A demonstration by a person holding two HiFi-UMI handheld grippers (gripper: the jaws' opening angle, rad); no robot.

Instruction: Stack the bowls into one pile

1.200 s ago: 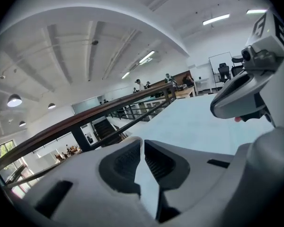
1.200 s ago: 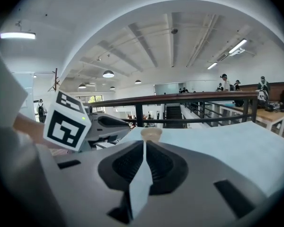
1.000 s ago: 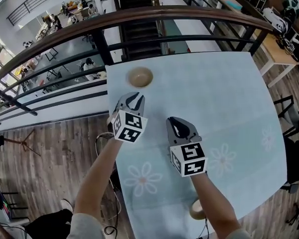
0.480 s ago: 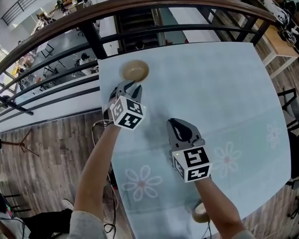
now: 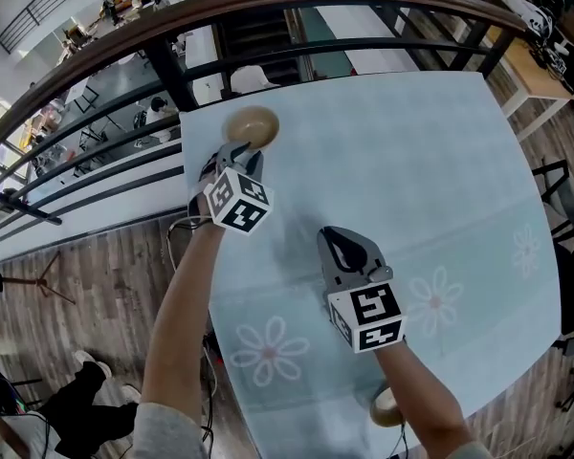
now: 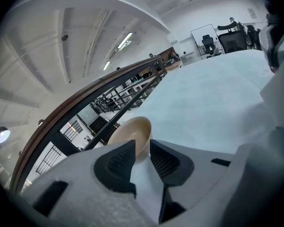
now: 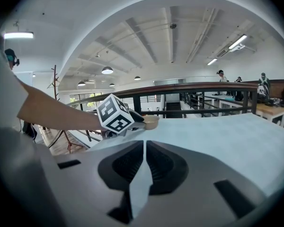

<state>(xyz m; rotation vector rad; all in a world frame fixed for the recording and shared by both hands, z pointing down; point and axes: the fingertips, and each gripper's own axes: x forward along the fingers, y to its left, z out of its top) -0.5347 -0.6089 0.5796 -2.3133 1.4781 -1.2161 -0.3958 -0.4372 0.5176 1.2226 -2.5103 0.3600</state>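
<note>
Progress: no stacking yet; both bowls sitting well apart.
Far bowl (image 5: 251, 125): upper left.
Near bowl (image 5: 384, 408): bottom edge.
Left gripper (image 5: 239, 153): jaws have just been opening; released, hovering at Far bowl's rim.
Right gripper (image 5: 342, 248): clenched, empty.

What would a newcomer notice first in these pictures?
Probably the left claw at the far left corner of the blue, flower-printed table, its jaws just opened, a tan bowl at their tips but not gripped. Then the right claw, jaws together, over the table's middle, and a second bowl at the near edge under that arm. Behind, a dark railing guards a drop to a lower floor.
</note>
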